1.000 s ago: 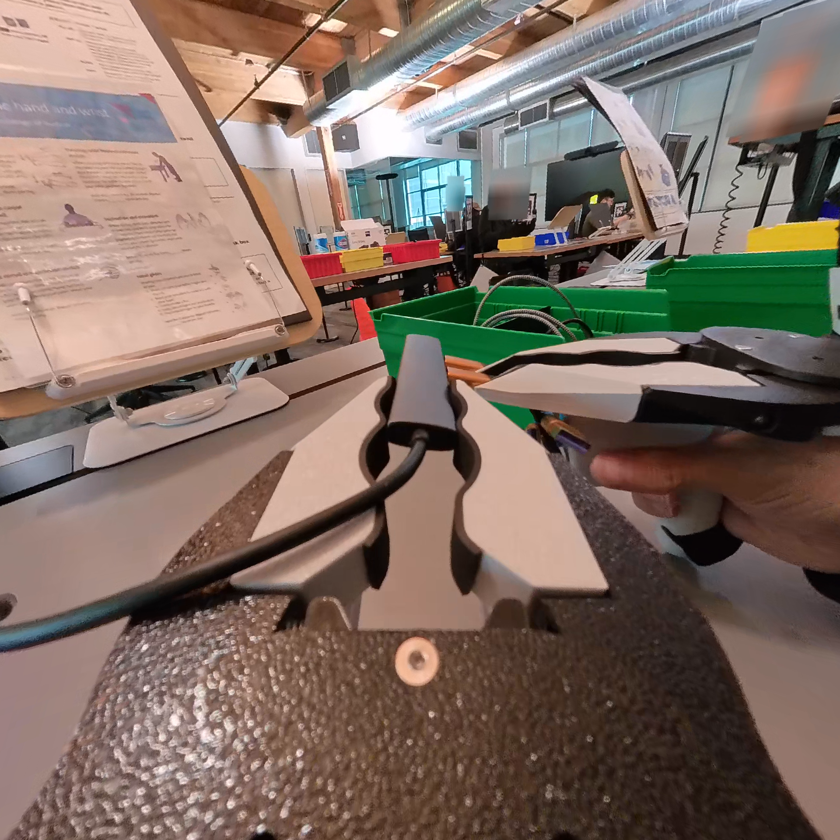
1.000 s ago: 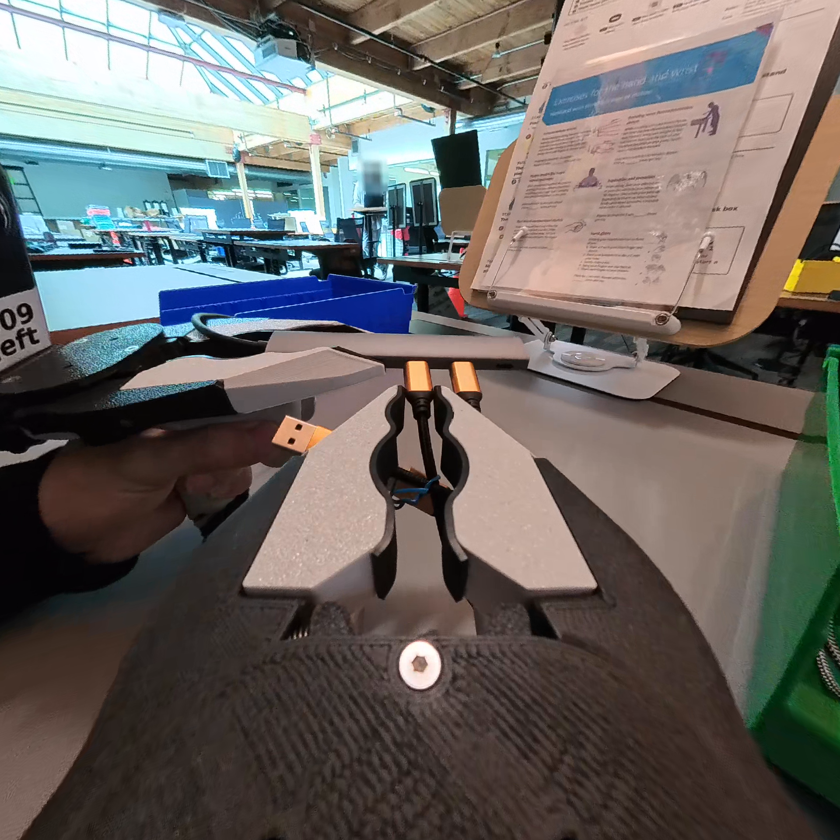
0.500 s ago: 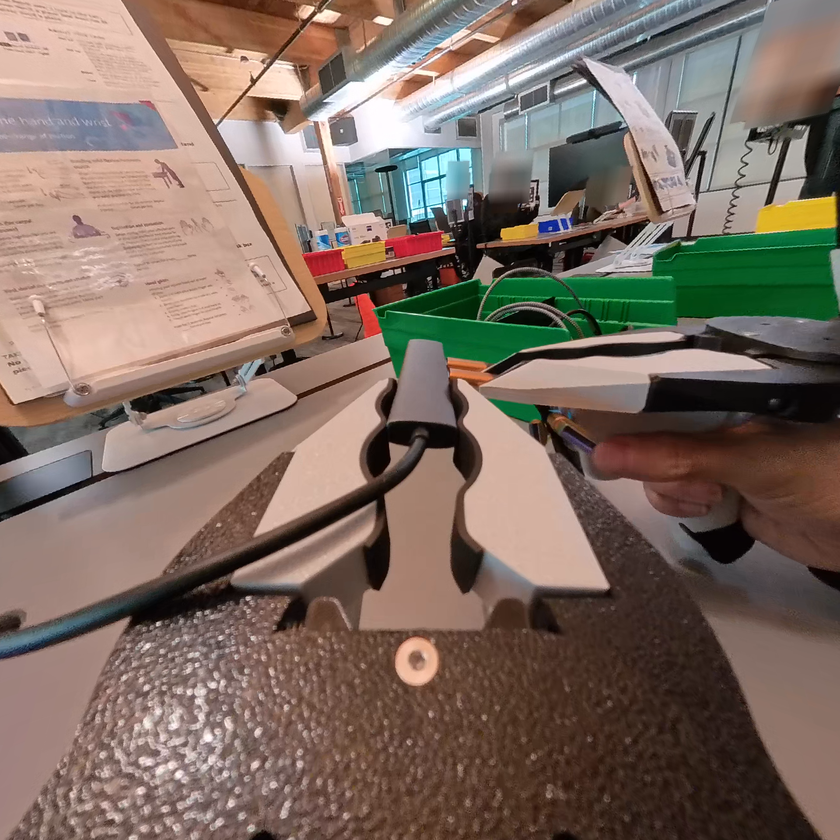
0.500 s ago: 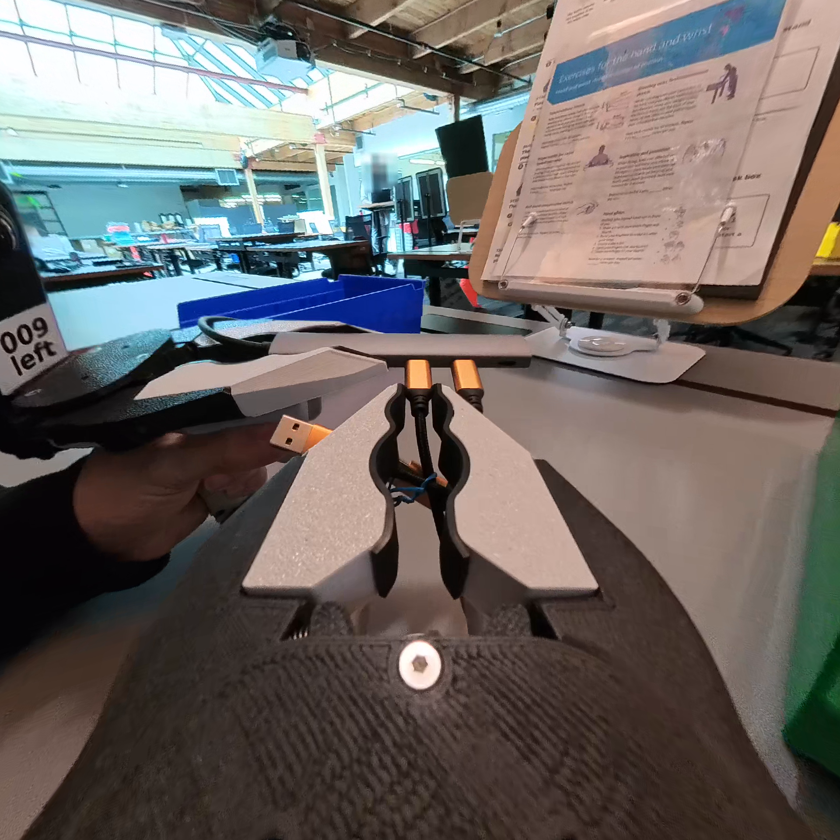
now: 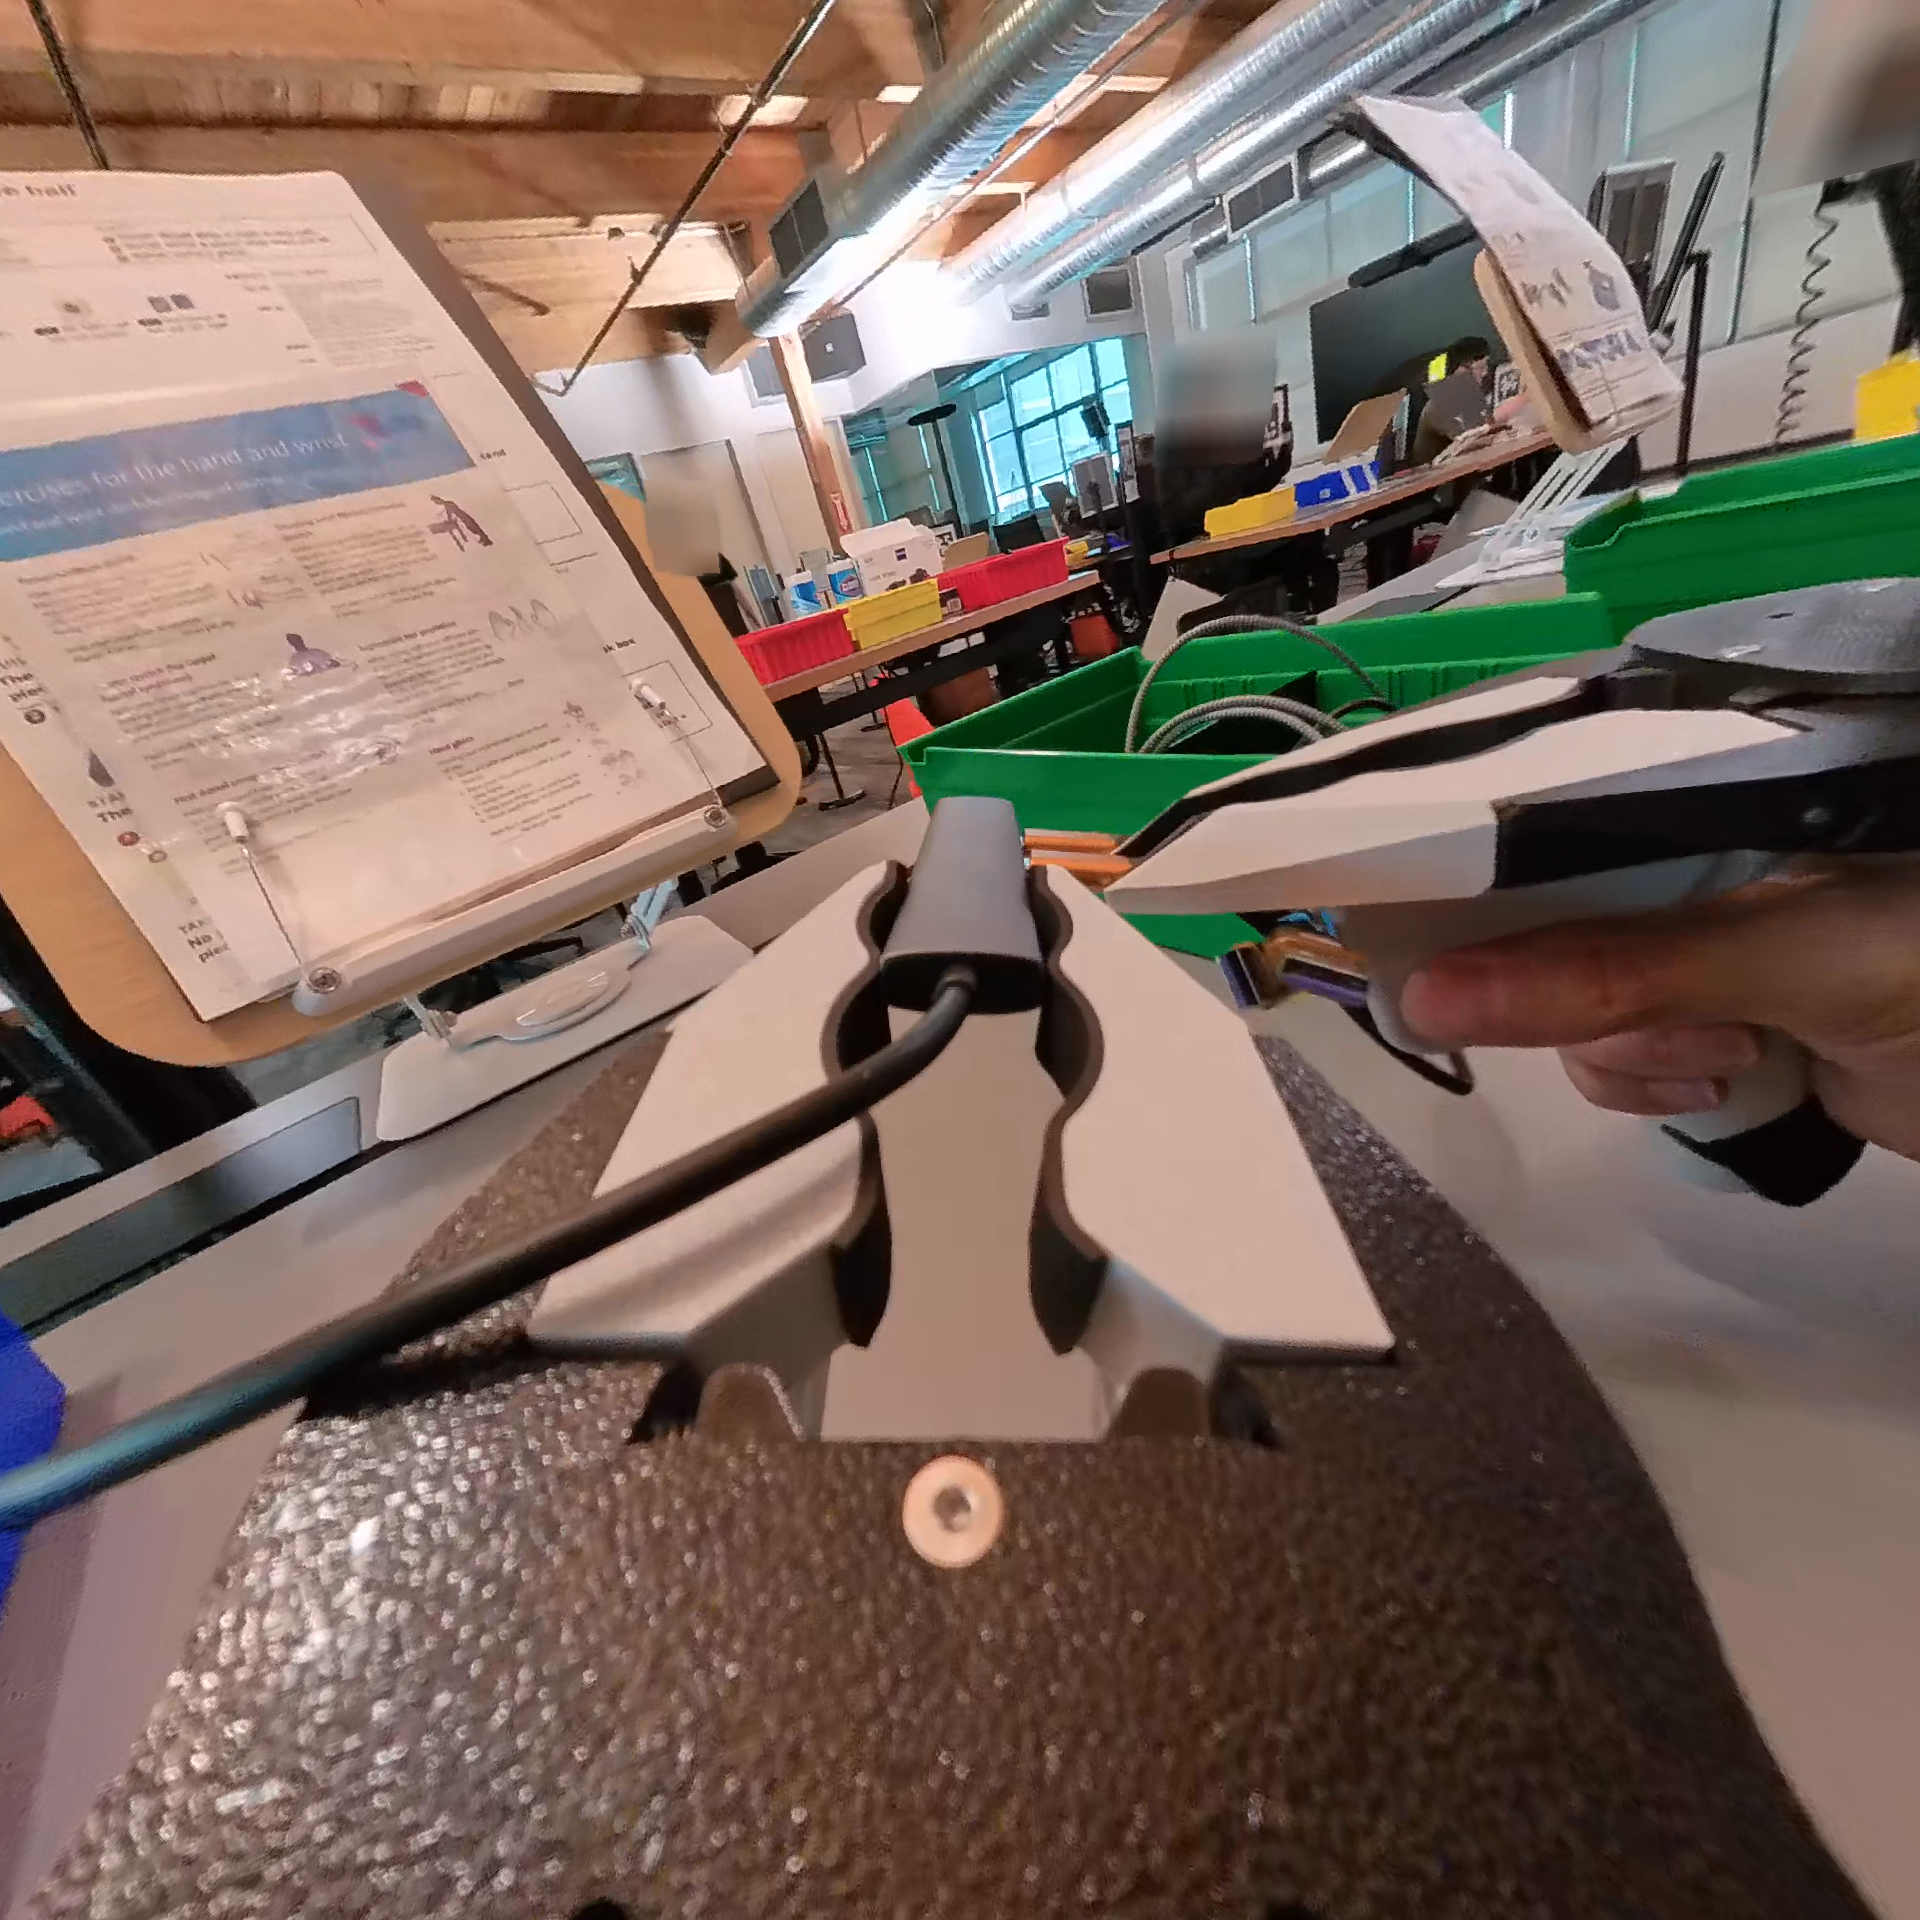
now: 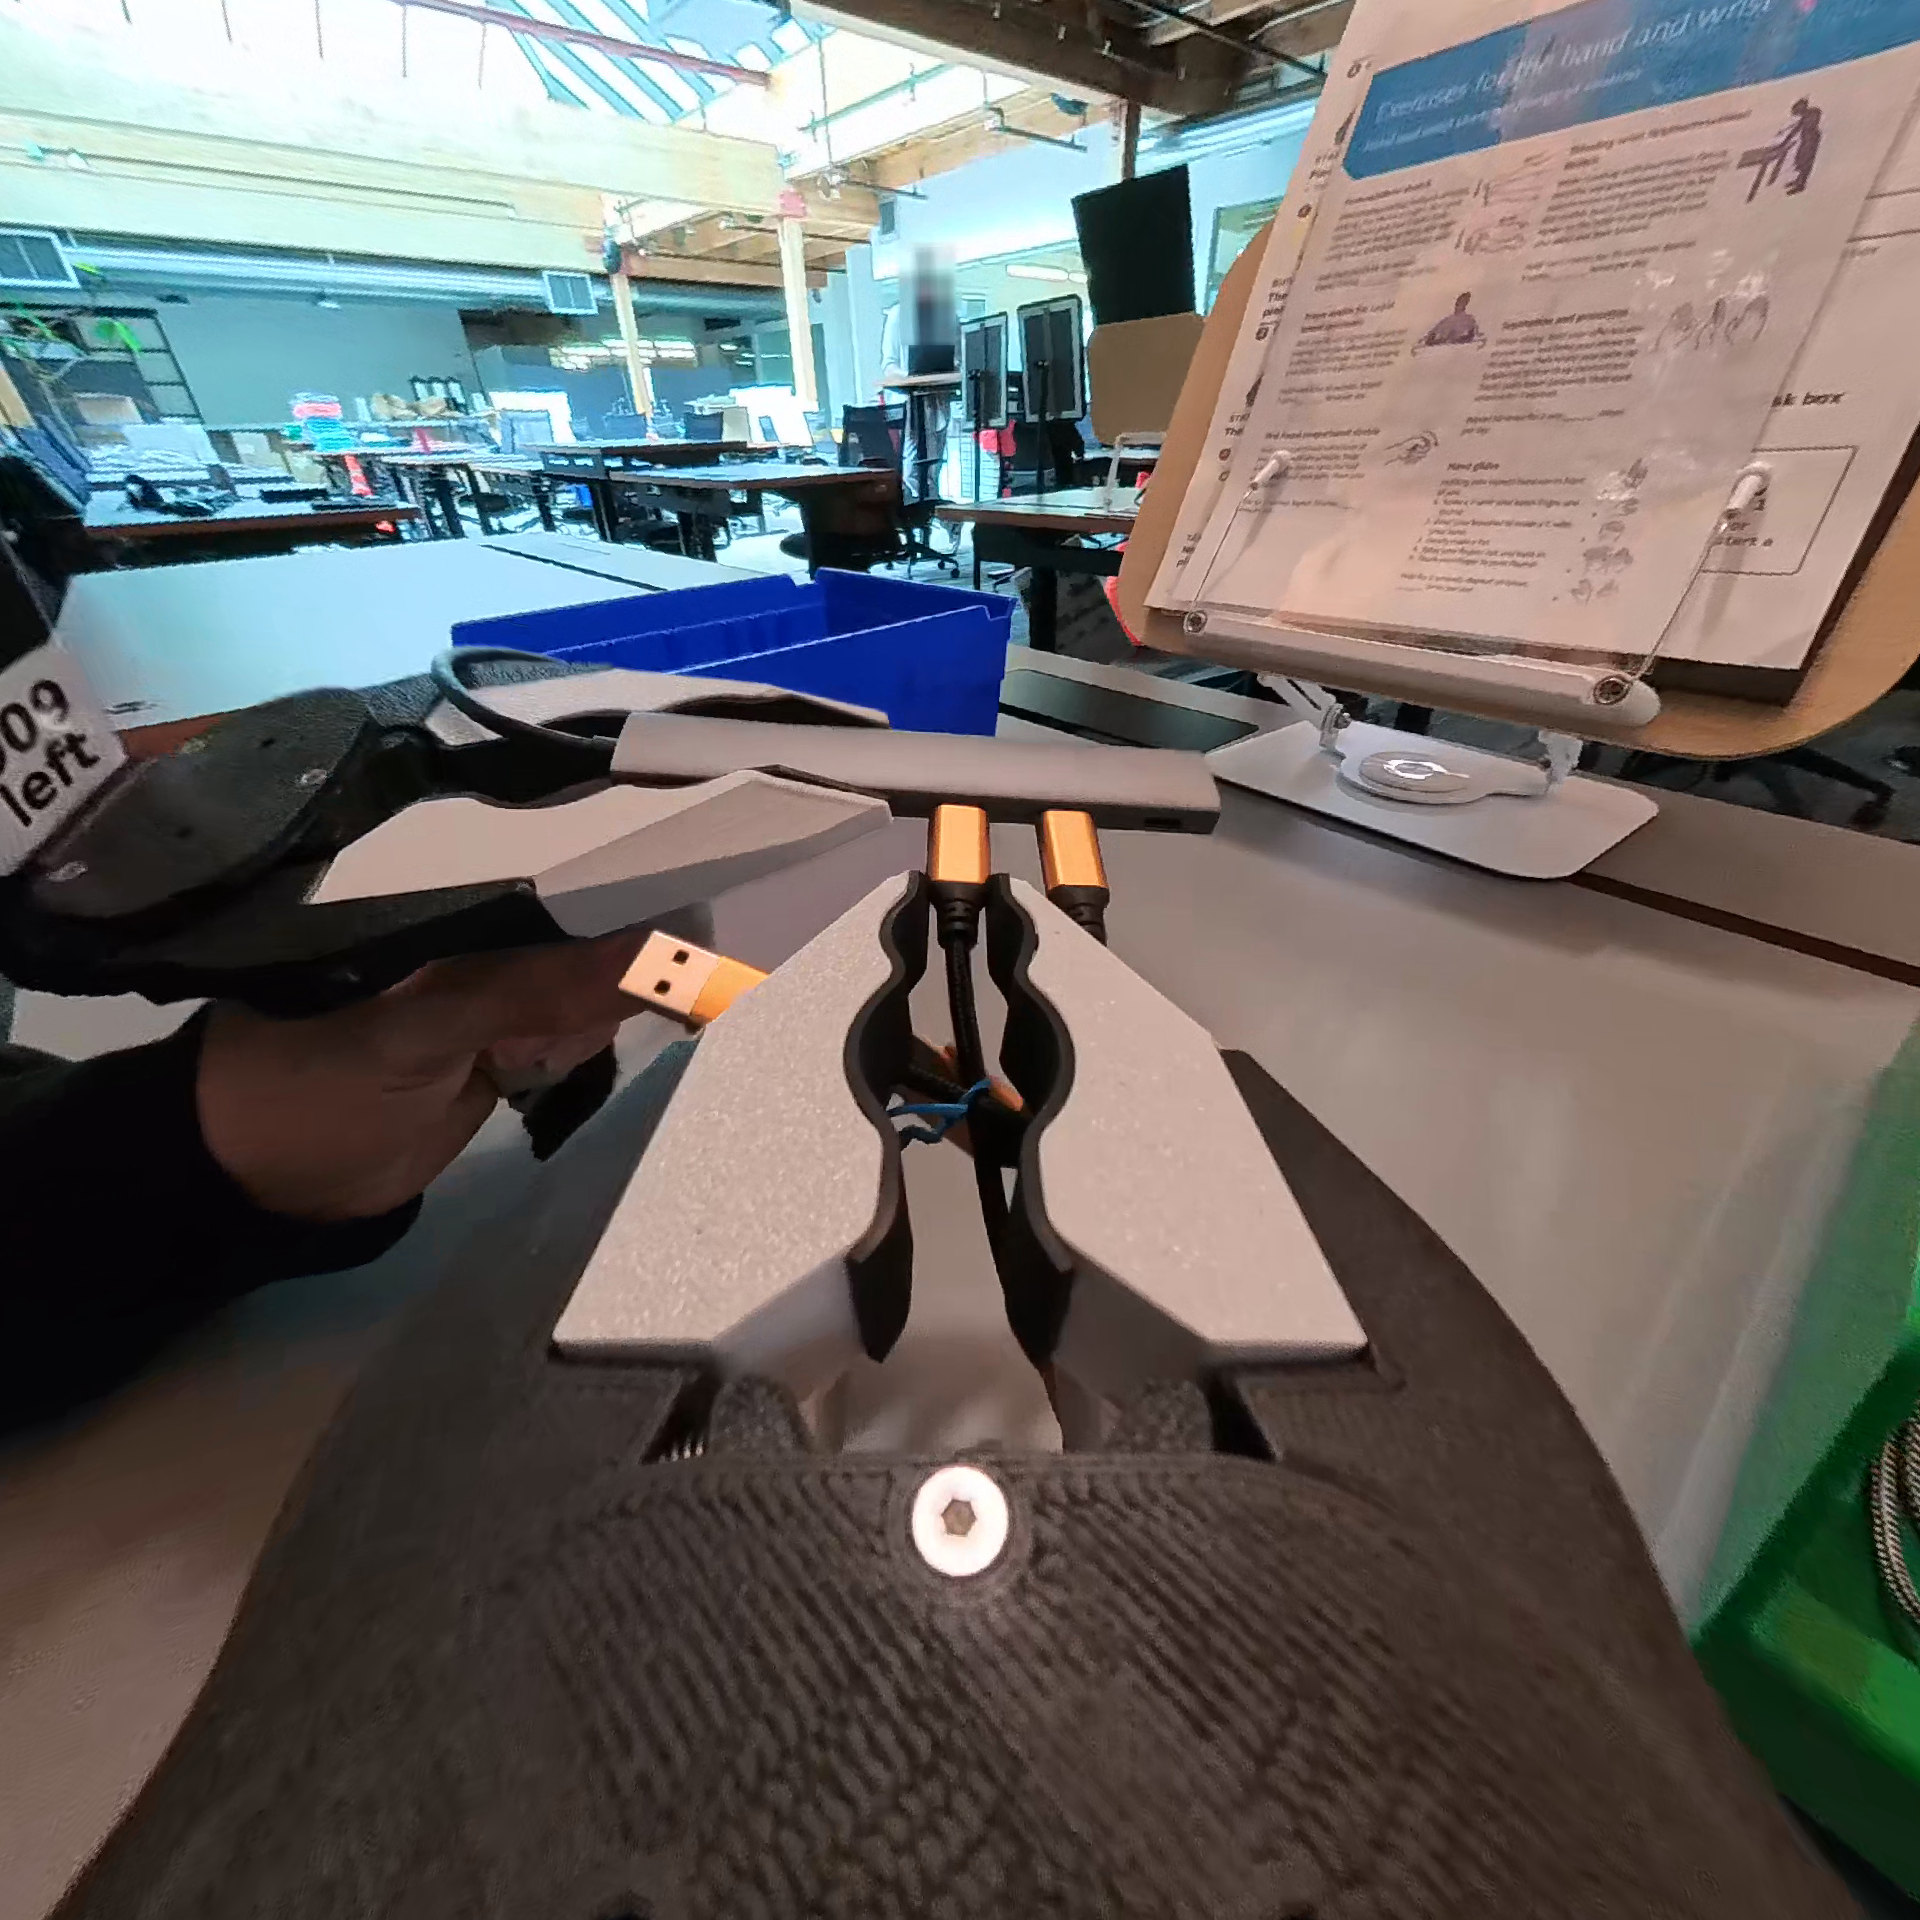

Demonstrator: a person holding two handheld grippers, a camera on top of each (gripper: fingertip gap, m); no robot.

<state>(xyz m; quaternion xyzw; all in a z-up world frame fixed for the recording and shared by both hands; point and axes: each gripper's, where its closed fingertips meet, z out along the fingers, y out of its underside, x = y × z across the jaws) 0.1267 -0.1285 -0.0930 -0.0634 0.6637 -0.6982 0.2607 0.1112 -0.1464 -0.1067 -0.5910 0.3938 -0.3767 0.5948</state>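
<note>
Grey table [image 6: 1455, 1039], open workshop beyond

A slim grey USB hub [image 6: 914, 764] is held level above the grey table [image 6: 1455, 1039], its end clamped in the left gripper [image 5: 961, 883], black lead [image 5: 623, 1195] trailing back. Two gold-shelled plugs sit side by side in its long edge; the right gripper [image 6: 961, 894] pinches the left plug [image 6: 958, 842], beside the second plug [image 6: 1073, 847]. A loose gold USB-A plug [image 6: 681, 971] hangs below.
</note>
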